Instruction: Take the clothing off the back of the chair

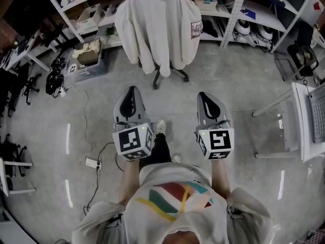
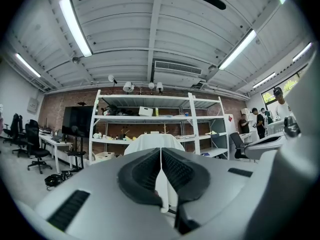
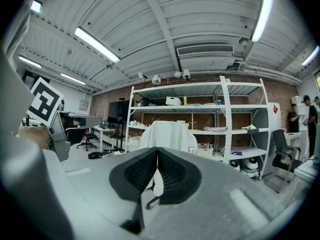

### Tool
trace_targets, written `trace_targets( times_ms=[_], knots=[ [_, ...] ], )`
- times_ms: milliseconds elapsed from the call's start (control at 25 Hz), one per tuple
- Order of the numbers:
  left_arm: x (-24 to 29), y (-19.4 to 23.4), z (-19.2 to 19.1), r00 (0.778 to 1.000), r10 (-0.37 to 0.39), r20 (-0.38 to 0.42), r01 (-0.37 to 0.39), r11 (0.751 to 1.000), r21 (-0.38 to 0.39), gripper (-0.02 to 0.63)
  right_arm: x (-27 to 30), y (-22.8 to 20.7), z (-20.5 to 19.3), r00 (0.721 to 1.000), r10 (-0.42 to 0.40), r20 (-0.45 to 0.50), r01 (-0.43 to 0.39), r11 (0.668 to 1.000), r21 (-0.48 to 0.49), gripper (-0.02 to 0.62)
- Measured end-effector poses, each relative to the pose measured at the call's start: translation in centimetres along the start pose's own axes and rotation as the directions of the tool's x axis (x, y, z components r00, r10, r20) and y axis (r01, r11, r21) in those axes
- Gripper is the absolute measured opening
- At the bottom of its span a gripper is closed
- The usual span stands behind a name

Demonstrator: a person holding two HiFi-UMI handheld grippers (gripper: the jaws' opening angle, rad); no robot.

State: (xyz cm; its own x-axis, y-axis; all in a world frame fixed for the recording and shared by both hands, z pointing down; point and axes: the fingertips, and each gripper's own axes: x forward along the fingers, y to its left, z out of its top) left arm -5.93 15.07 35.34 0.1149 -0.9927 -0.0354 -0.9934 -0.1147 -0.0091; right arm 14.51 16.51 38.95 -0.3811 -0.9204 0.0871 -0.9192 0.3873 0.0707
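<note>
A cream-white garment (image 1: 158, 29) hangs over the back of a wheeled office chair (image 1: 170, 75) in front of the shelves; it shows again as the draped garment (image 2: 152, 143) in the left gripper view and the garment (image 3: 170, 134) in the right gripper view. My left gripper (image 1: 133, 96) is shut and empty, pointing level at the chair from some way off. My right gripper (image 1: 207, 98) is also shut with nothing in it, level and side by side with the left. Neither touches the garment.
Metal shelving (image 1: 238, 9) full of boxes stands behind the chair. A cardboard box (image 1: 87, 55), cables and a power strip (image 1: 92, 162) lie at the left. A white desk (image 1: 304, 121) stands at the right, and black chairs (image 1: 15, 85) at the far left. People (image 2: 259, 123) stand far right.
</note>
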Motion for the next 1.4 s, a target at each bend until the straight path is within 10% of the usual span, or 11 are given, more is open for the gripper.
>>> trace_targets(
  times_ms=[1400],
  knots=[
    [30.1,12.7,-0.9,1.0,-0.031,-0.005,0.03,0.999,-0.042,0.018,31.5,-5.9,4.5,0.995,-0.098,-0.015,0.097,0.994,-0.048,0.006]
  ],
)
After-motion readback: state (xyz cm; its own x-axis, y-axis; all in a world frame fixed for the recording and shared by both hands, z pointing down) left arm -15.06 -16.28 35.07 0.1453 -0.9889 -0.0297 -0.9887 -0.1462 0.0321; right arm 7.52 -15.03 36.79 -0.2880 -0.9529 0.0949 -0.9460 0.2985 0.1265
